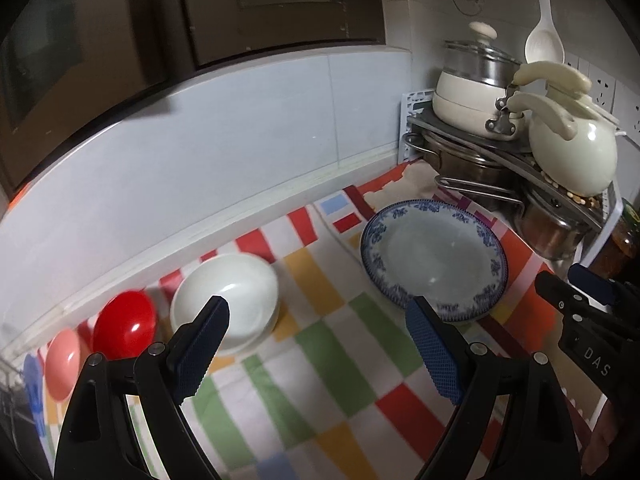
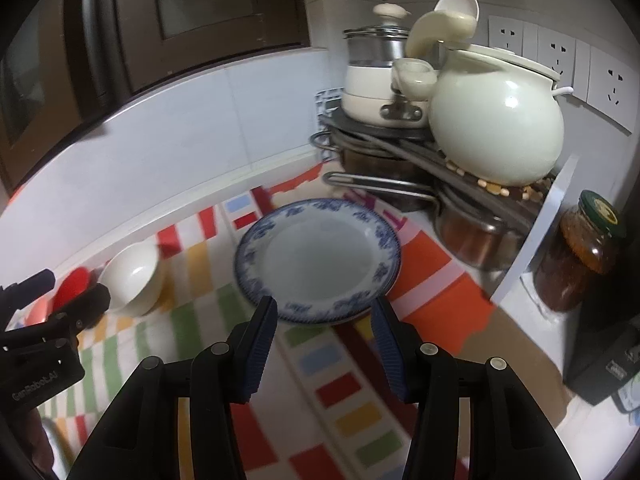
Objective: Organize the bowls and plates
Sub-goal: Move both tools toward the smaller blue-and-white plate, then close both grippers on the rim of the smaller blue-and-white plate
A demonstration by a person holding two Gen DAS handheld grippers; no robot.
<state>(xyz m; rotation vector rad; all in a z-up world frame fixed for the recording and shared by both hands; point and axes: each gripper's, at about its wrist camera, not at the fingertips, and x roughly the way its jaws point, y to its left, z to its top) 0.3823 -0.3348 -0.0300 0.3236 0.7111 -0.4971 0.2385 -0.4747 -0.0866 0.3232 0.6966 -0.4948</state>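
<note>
A blue-rimmed white plate [image 1: 434,254] [image 2: 318,258] lies on a striped cloth near the back right corner. A white bowl [image 1: 226,300] [image 2: 134,276] stands left of it, then a red bowl [image 1: 125,324] [image 2: 74,284] and a pink bowl [image 1: 63,362]. My left gripper [image 1: 320,316] is open and empty above the cloth, between the white bowl and the plate. My right gripper [image 2: 325,316] is open and empty, its fingertips at the plate's near rim. It also shows at the right edge of the left wrist view [image 1: 576,292].
A metal corner rack [image 2: 400,152] with a cream pot [image 2: 496,120], a lidded steamer pot [image 2: 380,80] and steel pots stands behind the plate. A jar [image 2: 580,252] sits at the right. A tiled wall [image 1: 200,168] runs along the back.
</note>
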